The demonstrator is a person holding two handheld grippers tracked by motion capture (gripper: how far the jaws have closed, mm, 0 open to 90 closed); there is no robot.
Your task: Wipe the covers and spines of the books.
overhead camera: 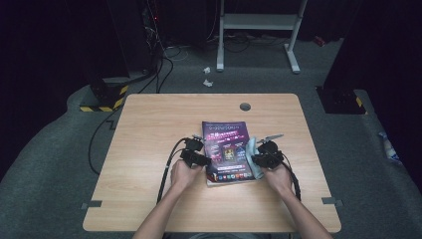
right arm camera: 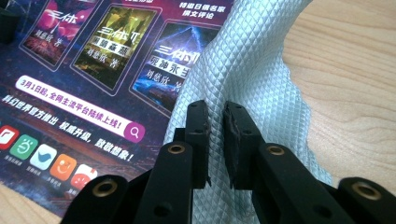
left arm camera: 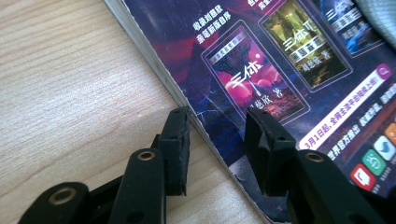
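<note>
Pale blue quilted cloth (right arm camera: 252, 70) is pinched in the right tool (right arm camera: 215, 121), draped over the right edge of the glossy purple magazine (overhead camera: 226, 149) lying mid-counter (overhead camera: 149, 129). The wipe looks underway. The left tool (left arm camera: 217, 126), half-open, straddles the magazine's left edge, steadying it. Next, probably a sweep of the cloth across the cover.

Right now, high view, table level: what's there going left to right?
Bare table → left tool at the magazine's left edge → magazine → pale quilted cloth over the magazine's right edge, pinched by the right tool → bare table again.
</note>
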